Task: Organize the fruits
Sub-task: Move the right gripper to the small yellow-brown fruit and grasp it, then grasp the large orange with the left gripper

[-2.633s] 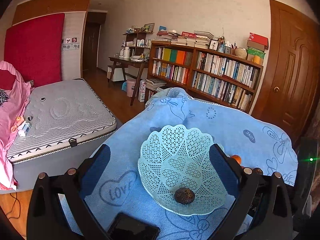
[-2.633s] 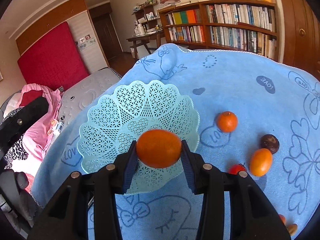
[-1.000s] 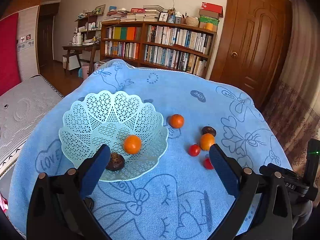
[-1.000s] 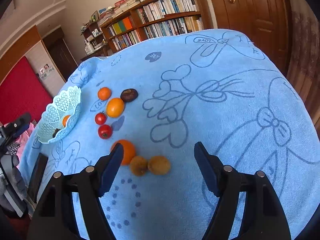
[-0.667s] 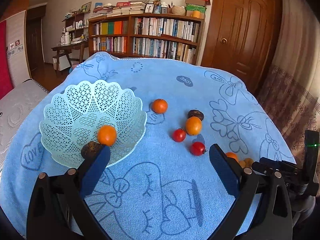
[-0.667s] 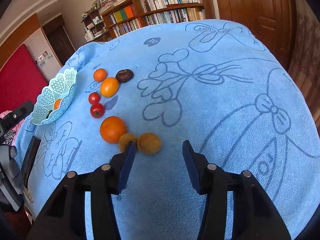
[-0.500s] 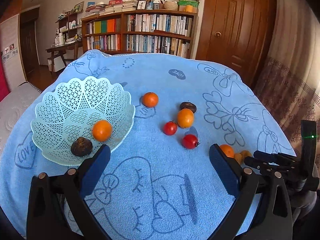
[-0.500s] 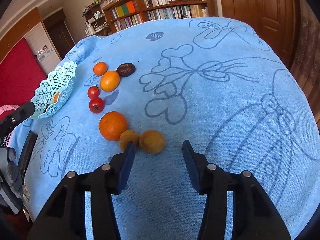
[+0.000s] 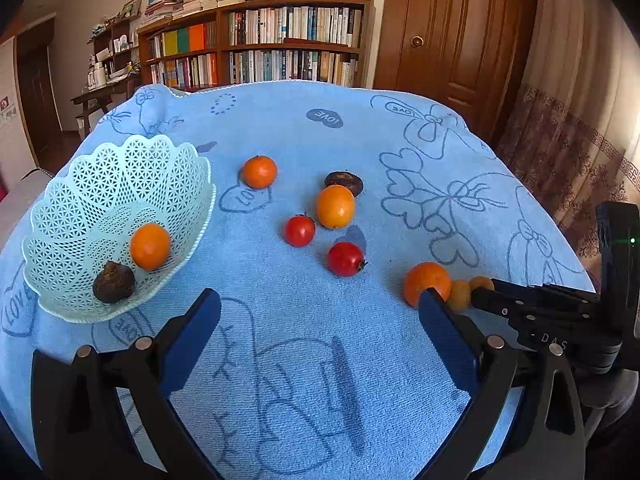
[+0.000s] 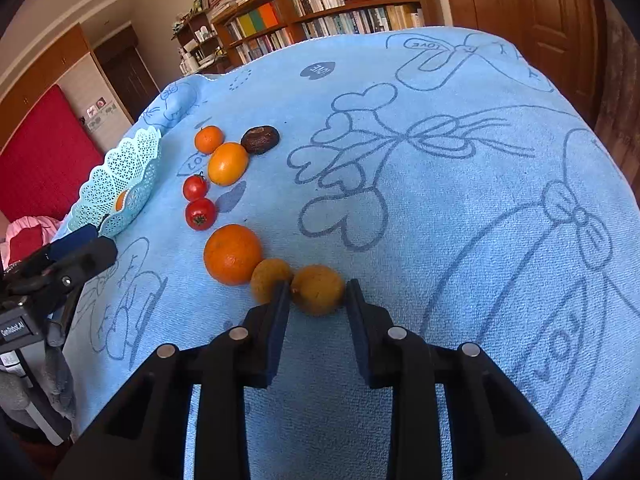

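The right gripper (image 10: 315,292) sits low on the blue cloth (image 10: 460,208) that covers the counter. Its two fingers are partly open, one on each side of a small brown-yellow fruit (image 10: 318,289). They look very close to it, but it is hard to tell if they squeeze it yet. A second small brown fruit (image 10: 269,278) touches the first one, and a big orange (image 10: 232,253) sits just beside that.

Farther off lie two red tomatoes (image 10: 199,213), a yellow-orange fruit (image 10: 227,163), a small orange (image 10: 208,139) and a dark brown fruit (image 10: 260,139).

The left gripper (image 9: 318,326) is wide open and holds nothing. It hangs above the cloth. Near it on the left is the pale green basket (image 9: 80,184). Inside the basket are one orange fruit (image 9: 149,245) and one dark fruit (image 9: 113,282).
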A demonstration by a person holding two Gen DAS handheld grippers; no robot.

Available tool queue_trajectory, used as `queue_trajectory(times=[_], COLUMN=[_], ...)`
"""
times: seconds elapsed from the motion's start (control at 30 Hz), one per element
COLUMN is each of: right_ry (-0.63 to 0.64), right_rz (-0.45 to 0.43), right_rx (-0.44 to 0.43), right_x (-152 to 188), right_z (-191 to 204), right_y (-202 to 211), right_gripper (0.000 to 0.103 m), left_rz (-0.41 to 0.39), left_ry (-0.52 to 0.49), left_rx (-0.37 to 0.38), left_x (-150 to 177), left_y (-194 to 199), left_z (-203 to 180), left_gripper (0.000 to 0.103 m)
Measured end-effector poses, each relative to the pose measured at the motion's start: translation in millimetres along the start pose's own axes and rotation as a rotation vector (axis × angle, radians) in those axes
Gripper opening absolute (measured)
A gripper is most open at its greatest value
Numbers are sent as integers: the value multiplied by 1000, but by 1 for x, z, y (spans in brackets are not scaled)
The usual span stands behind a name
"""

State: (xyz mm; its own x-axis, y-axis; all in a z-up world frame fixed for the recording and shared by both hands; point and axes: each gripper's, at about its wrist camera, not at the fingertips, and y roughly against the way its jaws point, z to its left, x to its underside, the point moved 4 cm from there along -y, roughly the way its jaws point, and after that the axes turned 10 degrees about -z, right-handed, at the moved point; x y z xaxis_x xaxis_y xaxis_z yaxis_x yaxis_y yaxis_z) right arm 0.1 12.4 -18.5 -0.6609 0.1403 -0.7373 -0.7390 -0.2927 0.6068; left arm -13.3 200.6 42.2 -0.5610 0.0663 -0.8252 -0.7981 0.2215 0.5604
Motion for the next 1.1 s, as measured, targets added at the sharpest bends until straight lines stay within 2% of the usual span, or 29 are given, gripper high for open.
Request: queue_trajectory(times=[0.13,0.3,0.33,0.47,0.57,0.67,0.93,1.03,1.1], right_ry=[13,38,30,14,9,10,6,8,5], right_rz=[-34,-105,-106,-96,-91,-84,-82,-85,-88], right_rx=[32,119,115,107,100,99,100,100,99], right_x=[-2,-11,-11,-11,-10,-9,-6,-6,-6], right_z=[-1,-9,-11,-15,-16,-15,-14,-14,-14], right_y=[5,15,16,13,11,9,7,7,8], right_gripper=[29,29,29,29,29,29,29,29,29], left_rz=[12,-12,-10,45,68,68,85,98,92], left_ry=[-46,-138,-148,-154,-130,-117,-112,-83,-74], left_rx=[19,14,23,99,147,180,214,229,228], left_x=[3,4,4,9,12,12,14,15,17], left_y=[-10,-21,-24,-40,-50,-53,-60,-61,-59], left_z=[-18,-44,-49,-64,-64,-67,-75,-71,-70], left_gripper=[100,100,97,72,63,56,56,41,41])
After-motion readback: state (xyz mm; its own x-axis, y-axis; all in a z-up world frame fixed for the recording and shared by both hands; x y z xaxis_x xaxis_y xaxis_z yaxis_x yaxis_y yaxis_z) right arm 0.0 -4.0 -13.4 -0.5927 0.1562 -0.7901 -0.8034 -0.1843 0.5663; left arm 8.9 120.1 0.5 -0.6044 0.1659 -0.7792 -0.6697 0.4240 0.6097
